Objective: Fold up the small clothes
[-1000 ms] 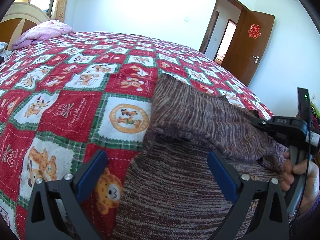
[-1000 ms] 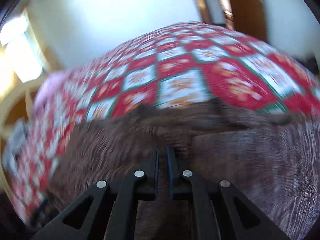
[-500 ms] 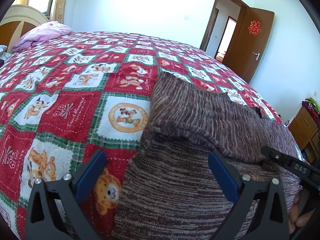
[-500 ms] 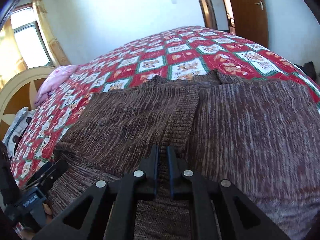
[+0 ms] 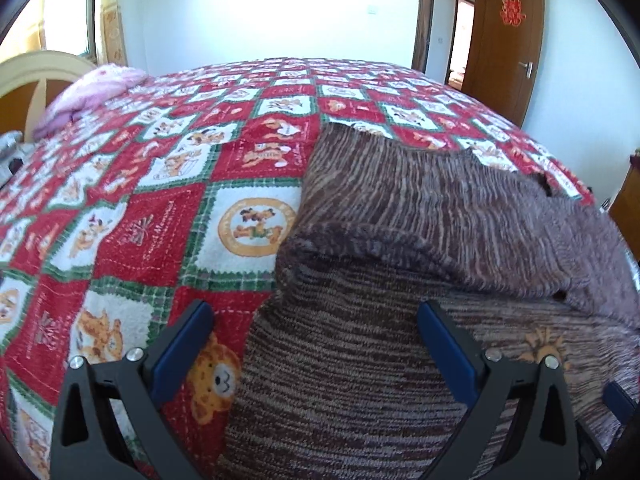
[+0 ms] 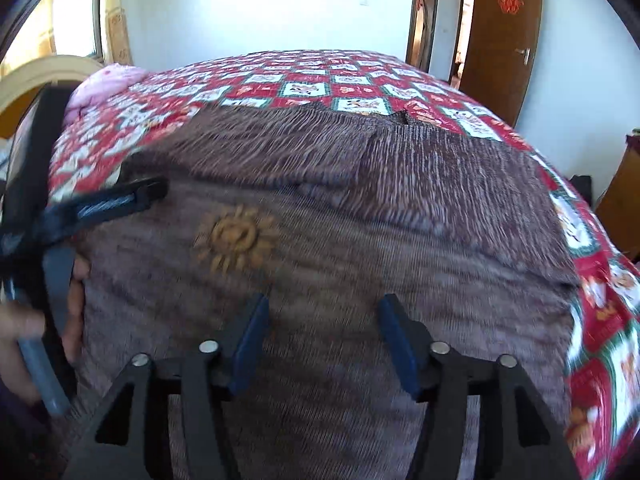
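The left gripper (image 5: 312,344) stands with its jaws wide apart and nothing clamped, straddling the left side edge of the brown knit sweater (image 5: 420,248), whose folded-over sleeve lies just ahead of them, long axis running left to right. To the right, the right gripper (image 6: 320,328) has its jaws opening over the sweater's body, with only flat knit under the gap and the sun patch (image 6: 236,240) ahead to their left. The sweater's right edge lies right of these jaws, nearer the right hand, with bare quilt (image 6: 600,360) beyond it.
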Available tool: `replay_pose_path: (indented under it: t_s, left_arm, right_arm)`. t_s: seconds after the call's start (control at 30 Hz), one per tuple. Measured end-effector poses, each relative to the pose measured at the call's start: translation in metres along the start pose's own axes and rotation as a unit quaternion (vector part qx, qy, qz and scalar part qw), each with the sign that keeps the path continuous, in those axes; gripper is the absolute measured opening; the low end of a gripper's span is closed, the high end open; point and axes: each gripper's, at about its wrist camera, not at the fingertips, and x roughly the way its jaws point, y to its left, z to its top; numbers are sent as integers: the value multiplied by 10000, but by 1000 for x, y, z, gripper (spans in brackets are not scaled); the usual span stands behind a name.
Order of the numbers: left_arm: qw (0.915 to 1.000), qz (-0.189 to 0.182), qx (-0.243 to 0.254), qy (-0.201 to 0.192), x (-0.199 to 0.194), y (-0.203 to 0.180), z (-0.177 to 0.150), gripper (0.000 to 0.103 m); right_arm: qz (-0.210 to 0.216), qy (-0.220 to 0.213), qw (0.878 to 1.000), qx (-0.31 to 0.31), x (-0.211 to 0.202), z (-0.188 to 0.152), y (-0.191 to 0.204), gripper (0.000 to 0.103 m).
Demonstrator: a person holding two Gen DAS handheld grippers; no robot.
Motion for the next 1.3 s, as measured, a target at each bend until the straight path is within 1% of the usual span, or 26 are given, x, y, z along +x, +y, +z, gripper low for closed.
replay_pose_path:
  t_s: [0.07, 0.2, 0.27, 0.33, 0.5, 0.57, 0.63, 0.73, 0.8, 0.9, 0.93, 1.0, 1.07, 1.1, 1.17, 1.2, 1.3]
  left_arm:
    - [10000, -3, -13, 21, 0, 2, 0, 103]
    - [9999, 100, 85, 67, -2, -2, -2, 103]
    - [9997, 151, 160, 82, -6, -4, -5, 103]
    - [9996, 100, 213, 141, -11, -3, -8, 103]
    - [9979, -216, 548, 272, -35, 3, -17, 103]
    - [9960, -464, 750, 153, -56, 11, -24, 103]
    - [9938, -610, 927, -16, -77, 19, -30, 103]
    - [9904, -631, 1220, -143, -102, 37, -42, 103]
    - [9895, -722, 1252, -93, -115, 51, -52, 102]
    - [9882, -1029, 1131, 123, -126, 69, -67, 99]
    - [9876, -1101, 1095, 214, -128, 73, -72, 97]
    - [9857, -1236, 1054, 447, -132, 79, -84, 89]
    - [9838, -1385, 929, 659, -135, 83, -95, 75]
    - [9808, -1568, 794, 849, -135, 87, -102, 72]
    - [9741, -1837, 671, 1138, -137, 90, -114, 63]
    - [9716, -1901, 681, 1232, -138, 90, -119, 62]
    - [9687, -1926, 830, 1328, -145, 87, -132, 61]
  right_arm:
    - [12, -14, 10000, 76, -4, -5, -1, 60]
    - [238, 133, 9987, 434, -13, -8, -12, 60]
    - [336, 102, 9980, 520, -22, -11, -13, 60]
    - [411, 4, 9976, 566, -32, -14, -13, 60]
    - [464, -94, 9974, 541, -52, -23, -10, 60]
    - [481, -121, 9976, 490, -58, -27, -8, 60]
    - [502, -164, 9976, 455, -63, -30, -7, 60]
    - [577, -227, 9973, 404, -68, -36, -3, 60]
    - [740, -234, 9964, 340, -69, -38, 3, 60]
    - [991, -257, 9946, 174, -70, -39, 14, 60]
    - [1054, -265, 9940, 127, -71, -39, 18, 60]
    - [1211, -283, 9922, 21, -73, -39, 27, 60]
    - [1313, -302, 9908, -78, -75, -38, 34, 60]
    - [1336, -316, 9904, -132, -76, -38, 38, 60]
    - [1378, -323, 9898, -178, -77, -38, 42, 60]
    - [1417, -326, 9892, -194, -78, -38, 43, 60]
    - [1530, -345, 9875, -180, -81, -41, 45, 60]
